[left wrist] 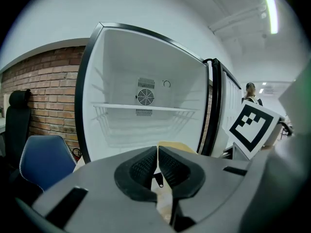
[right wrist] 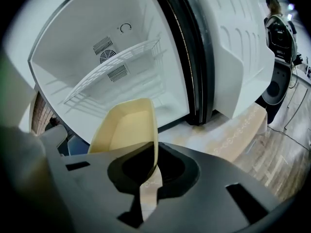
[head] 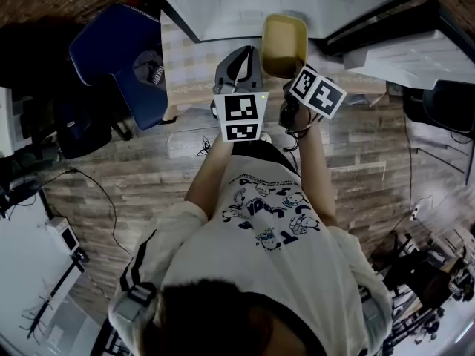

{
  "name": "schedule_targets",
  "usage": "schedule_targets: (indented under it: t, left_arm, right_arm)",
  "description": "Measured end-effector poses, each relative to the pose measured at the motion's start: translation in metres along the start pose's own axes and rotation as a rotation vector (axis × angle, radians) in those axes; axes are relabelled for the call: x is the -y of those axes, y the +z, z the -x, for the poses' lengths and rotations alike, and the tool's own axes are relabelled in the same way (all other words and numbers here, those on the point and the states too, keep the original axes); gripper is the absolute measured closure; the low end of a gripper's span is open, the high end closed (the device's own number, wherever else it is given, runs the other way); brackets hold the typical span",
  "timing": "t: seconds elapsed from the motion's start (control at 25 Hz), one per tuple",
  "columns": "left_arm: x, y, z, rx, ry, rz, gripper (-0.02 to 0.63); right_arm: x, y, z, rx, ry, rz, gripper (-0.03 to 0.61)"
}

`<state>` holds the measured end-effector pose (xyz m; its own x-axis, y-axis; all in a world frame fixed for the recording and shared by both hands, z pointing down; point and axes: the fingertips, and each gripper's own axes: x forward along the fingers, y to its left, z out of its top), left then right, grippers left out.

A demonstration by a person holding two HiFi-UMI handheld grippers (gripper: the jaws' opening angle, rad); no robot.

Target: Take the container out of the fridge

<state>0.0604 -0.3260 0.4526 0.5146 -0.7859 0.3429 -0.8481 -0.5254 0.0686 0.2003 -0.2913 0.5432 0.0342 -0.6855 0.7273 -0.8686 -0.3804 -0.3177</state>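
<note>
Brick wall (left wrist: 46,81) flanks the open fridge (left wrist: 146,57) ahead of me. My right gripper (right wrist: 151,168) has its jaws pinched on the rim of the tan container (right wrist: 124,127), which hangs outside the fridge, in front of its opening. My left gripper (left wrist: 158,164) sits just beside it, jaws pressed together on nothing.

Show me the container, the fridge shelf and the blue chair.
container (right wrist: 127,130): right gripper view, on its inner floor.
fridge shelf (left wrist: 146,108): left gripper view, on its front edge.
blue chair (head: 111,52): head view, on its blue upholstery.
</note>
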Motion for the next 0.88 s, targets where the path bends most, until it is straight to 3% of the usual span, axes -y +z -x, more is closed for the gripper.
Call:
schedule_targets:
  t: [0.88]
  left_arm:
    - [0.065,-0.020,0.084,0.036,0.030,0.017,0.591]
  right_arm:
    - [0.040,-0.065,0.089,-0.015,0.030,0.018,0.538]
